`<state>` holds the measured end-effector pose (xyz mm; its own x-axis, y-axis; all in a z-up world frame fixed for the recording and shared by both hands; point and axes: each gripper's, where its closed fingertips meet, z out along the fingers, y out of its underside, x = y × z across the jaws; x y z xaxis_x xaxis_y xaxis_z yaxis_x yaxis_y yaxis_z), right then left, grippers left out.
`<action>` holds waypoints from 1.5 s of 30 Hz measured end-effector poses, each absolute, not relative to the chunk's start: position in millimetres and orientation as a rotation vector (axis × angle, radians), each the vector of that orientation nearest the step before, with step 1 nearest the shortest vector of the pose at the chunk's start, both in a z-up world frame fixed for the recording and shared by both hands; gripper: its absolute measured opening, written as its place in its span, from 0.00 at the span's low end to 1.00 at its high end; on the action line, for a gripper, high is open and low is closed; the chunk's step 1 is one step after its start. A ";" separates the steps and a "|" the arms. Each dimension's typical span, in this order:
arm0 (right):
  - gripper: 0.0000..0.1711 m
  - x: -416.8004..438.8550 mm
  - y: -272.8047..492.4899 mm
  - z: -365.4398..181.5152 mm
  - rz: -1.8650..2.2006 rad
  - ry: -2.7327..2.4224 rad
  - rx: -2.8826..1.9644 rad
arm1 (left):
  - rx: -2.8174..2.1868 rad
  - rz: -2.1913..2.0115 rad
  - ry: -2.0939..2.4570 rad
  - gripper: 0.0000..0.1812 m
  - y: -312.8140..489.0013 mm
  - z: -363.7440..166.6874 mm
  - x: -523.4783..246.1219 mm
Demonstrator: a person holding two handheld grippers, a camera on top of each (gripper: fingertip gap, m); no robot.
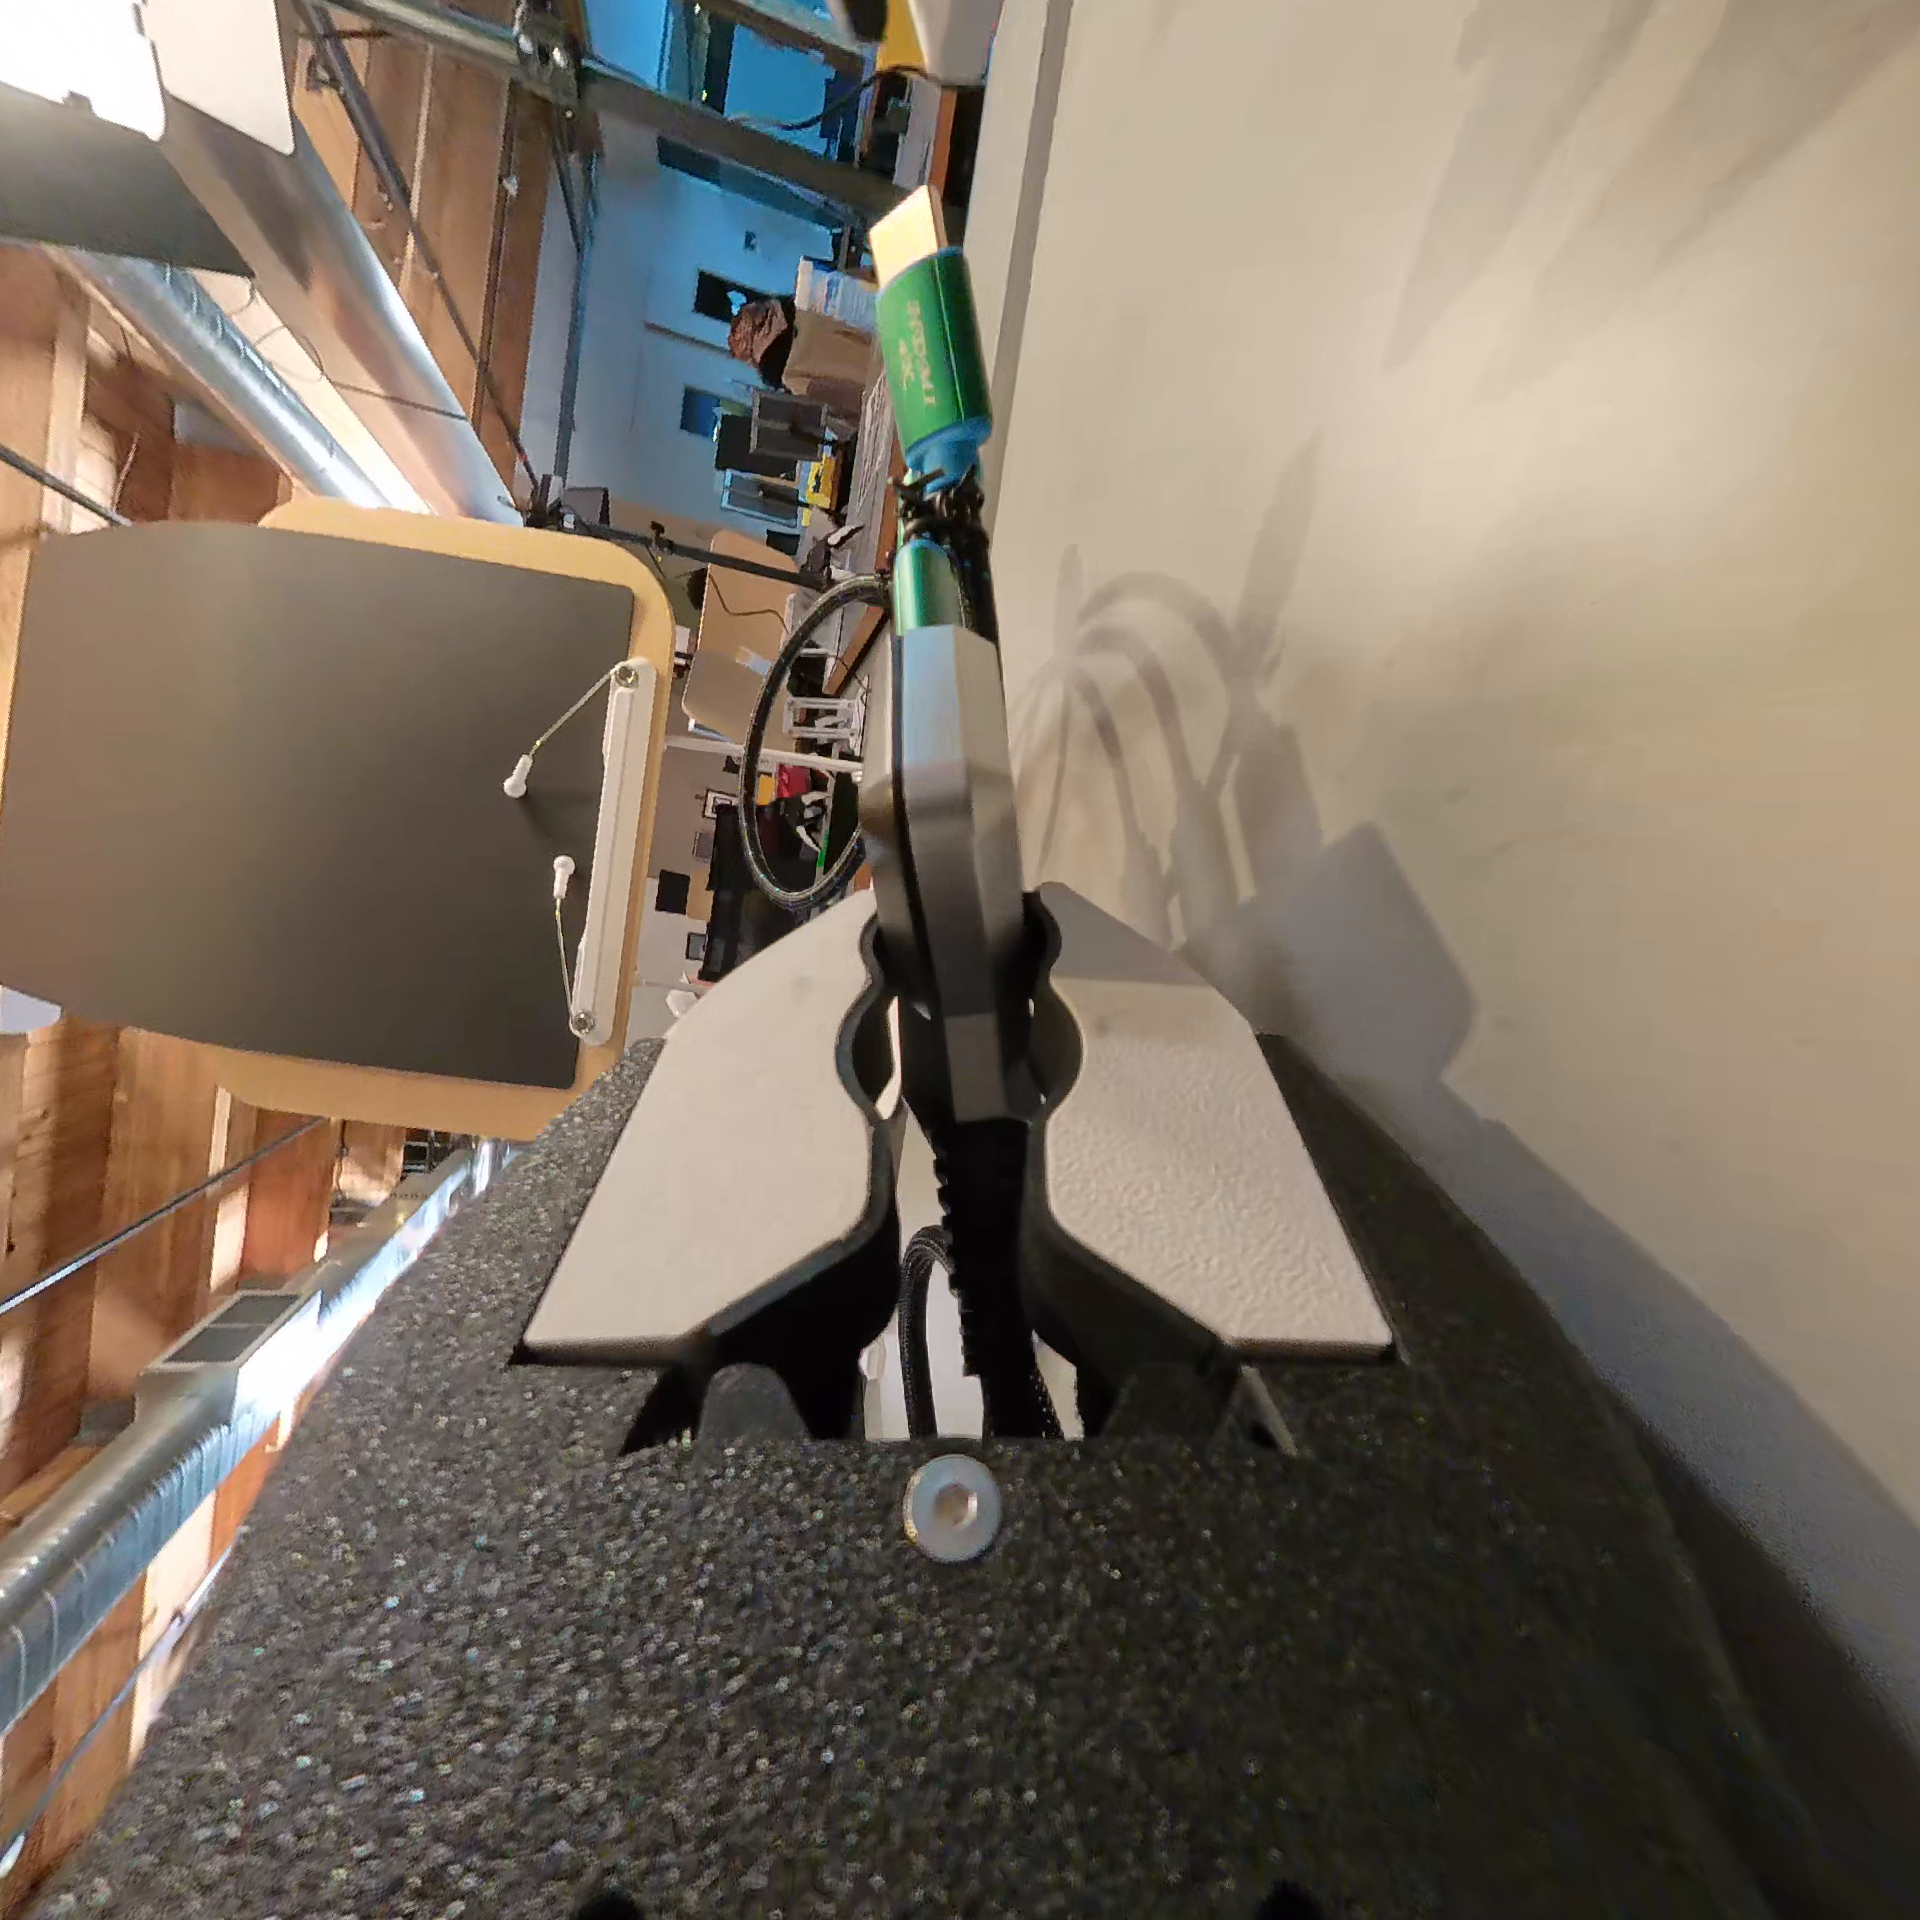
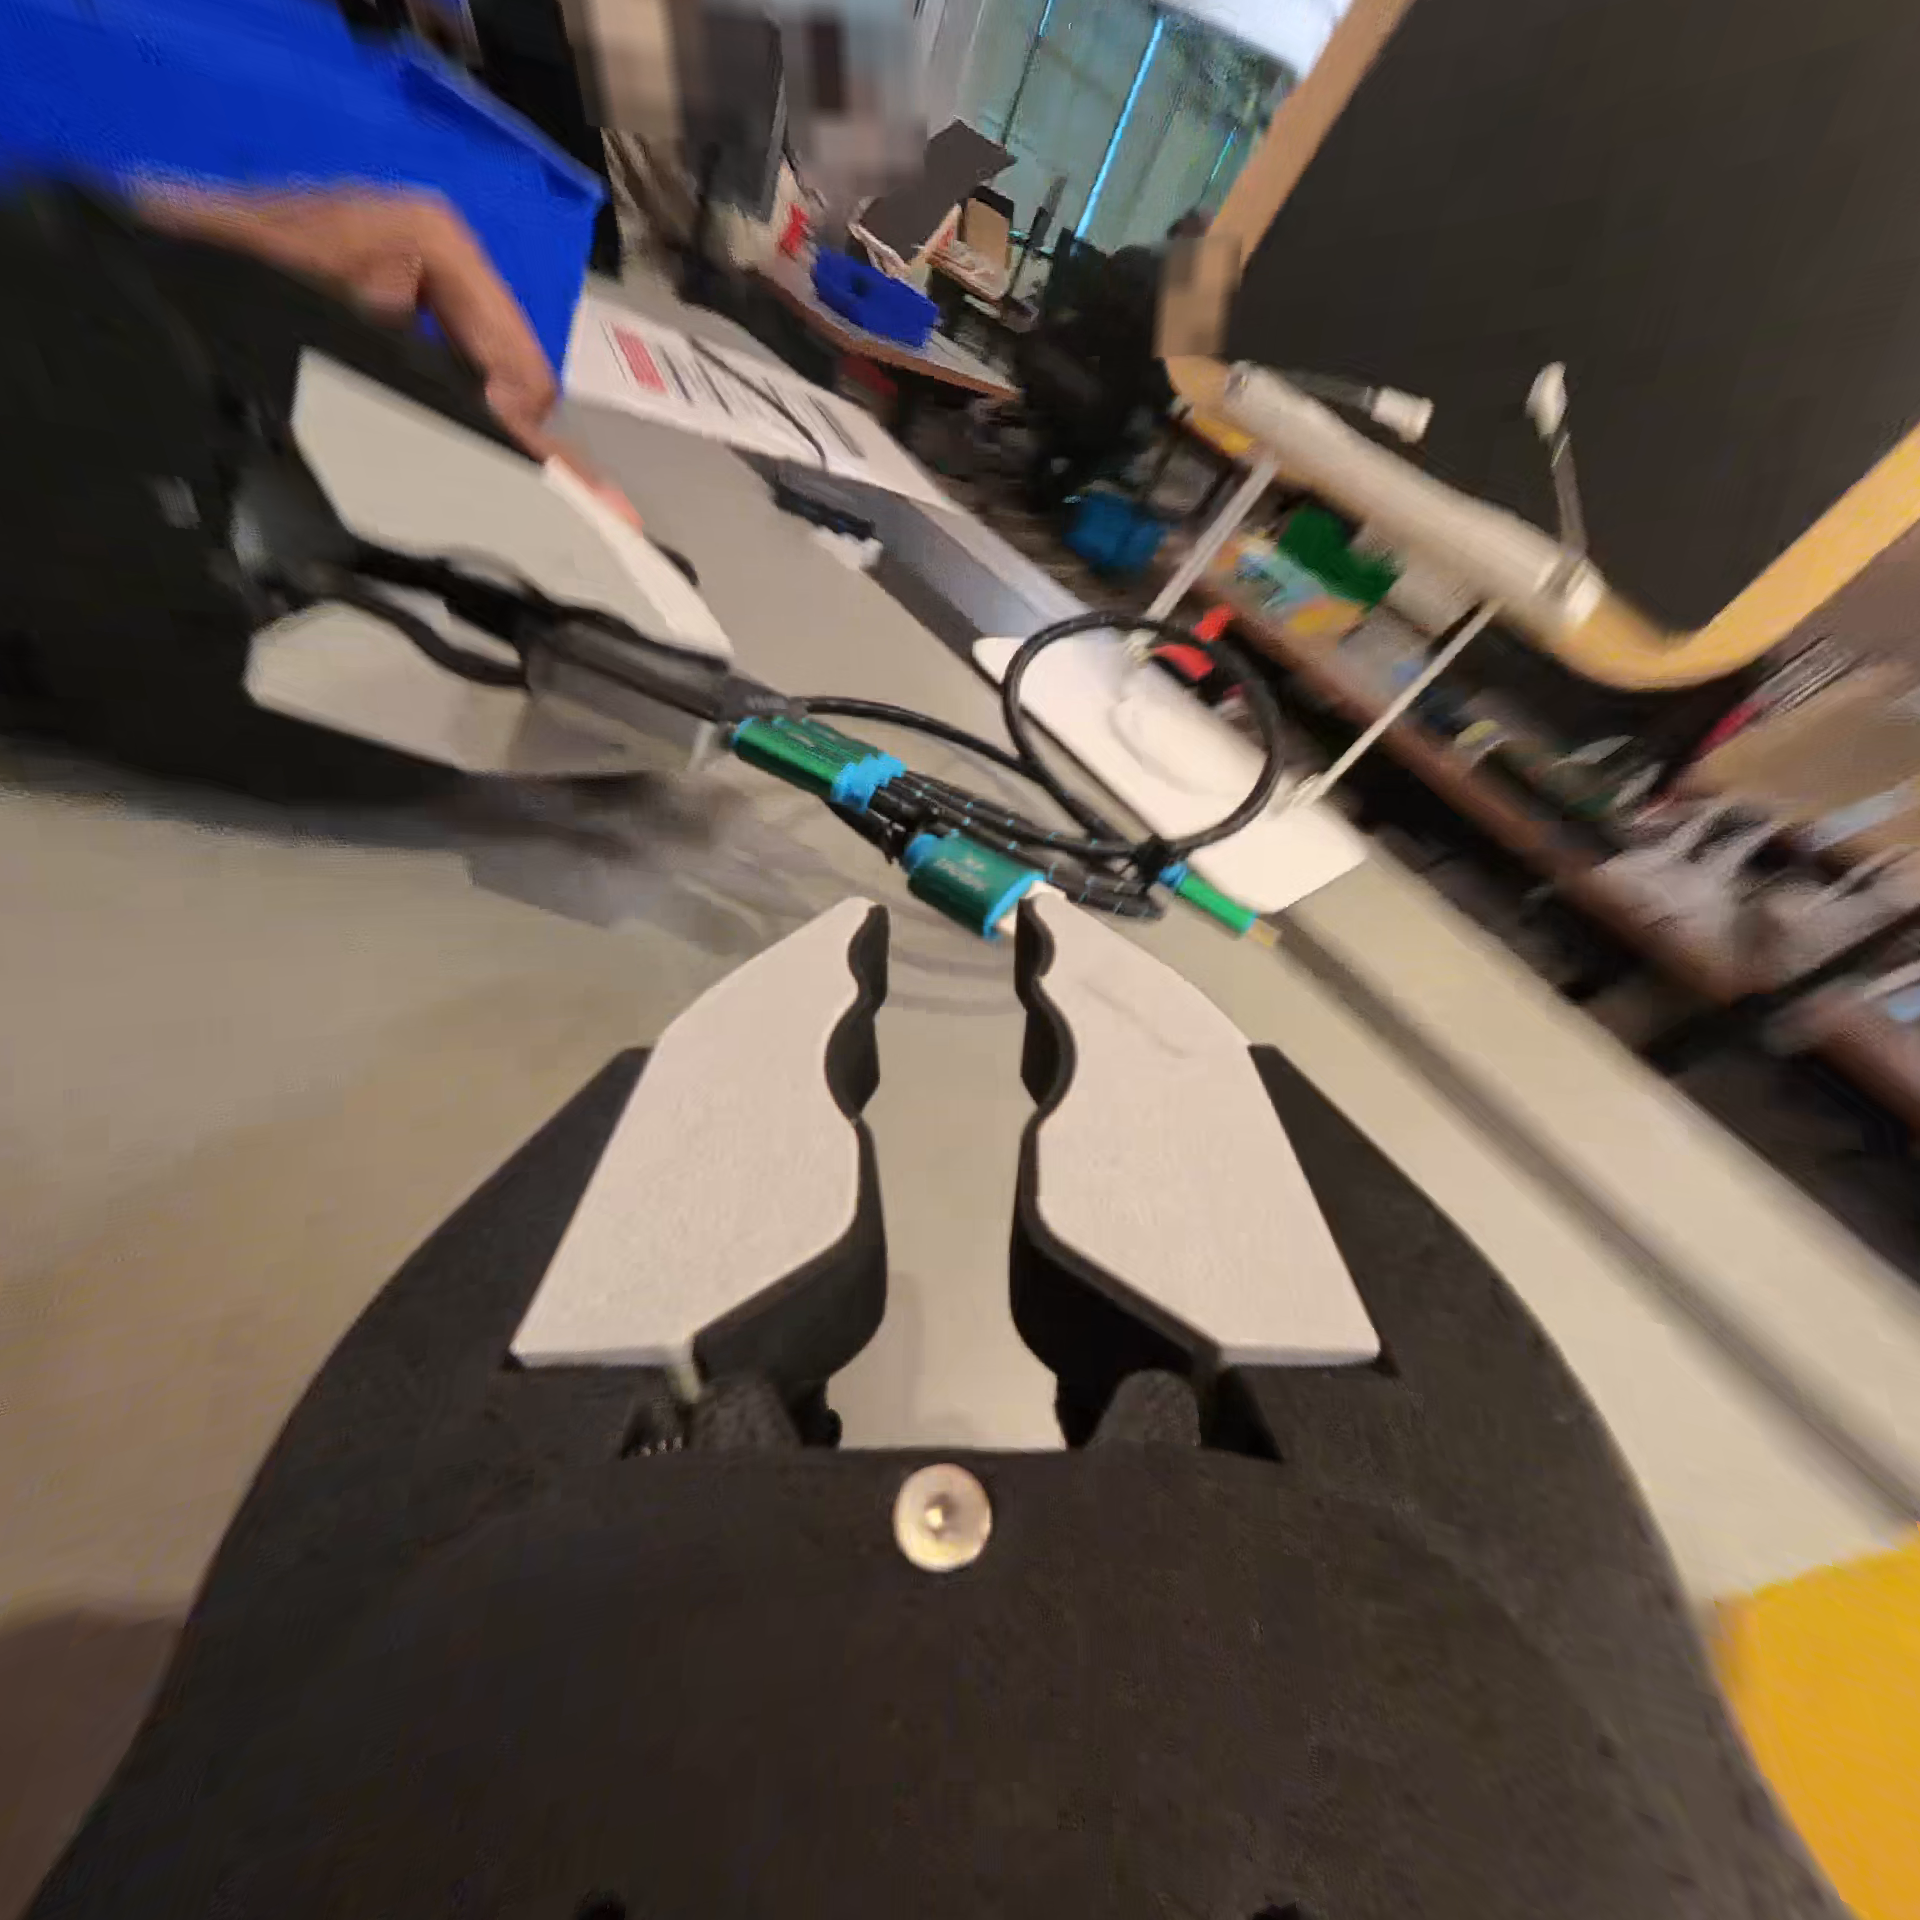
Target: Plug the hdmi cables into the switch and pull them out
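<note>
Switch point(image 1: 940, 831) clamped sideways in left tongs point(image 1: 956, 935), right tongs point(image 2: 951, 920) parted

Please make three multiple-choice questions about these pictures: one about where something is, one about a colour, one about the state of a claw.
1. Where is the grey switch?
A. Between the left claw fingers
B. In a blue bin
C. Under the white sheet

2. What colour is the loose plug shell?
A. Red
B. Green
C. Yellow

3. How is the right claw?
A. Shut on a cable
B. Shut on the switch
C. Open, holding nothing

Key: 1 A, the fingers clamp the grey body. 2 B, its metal shell is green. 3 C, table shows through the gap.
</note>
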<state>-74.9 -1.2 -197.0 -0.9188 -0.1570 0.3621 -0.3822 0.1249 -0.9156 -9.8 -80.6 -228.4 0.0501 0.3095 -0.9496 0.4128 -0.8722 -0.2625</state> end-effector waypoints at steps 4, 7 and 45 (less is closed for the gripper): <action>0.13 -47.8 -4.0 -203.0 1.588 -1.795 0.919 | 2.259 -1.944 0.680 0.12 -71.6 -233.8 -10.4; 0.14 -38.0 -9.6 -213.7 1.412 -1.623 1.037 | 2.280 -1.930 0.612 0.12 -64.7 -238.5 -9.2; 0.07 -84.9 7.6 -257.5 1.096 -1.662 1.178 | 2.407 -1.991 0.495 0.12 -63.9 -248.2 19.6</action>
<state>-84.9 7.6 -257.5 -0.2416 -0.2642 0.9337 -0.9623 0.1893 -0.1954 19.6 -63.9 -248.2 0.1586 0.2517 -0.9547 0.2249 -0.9507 -0.2133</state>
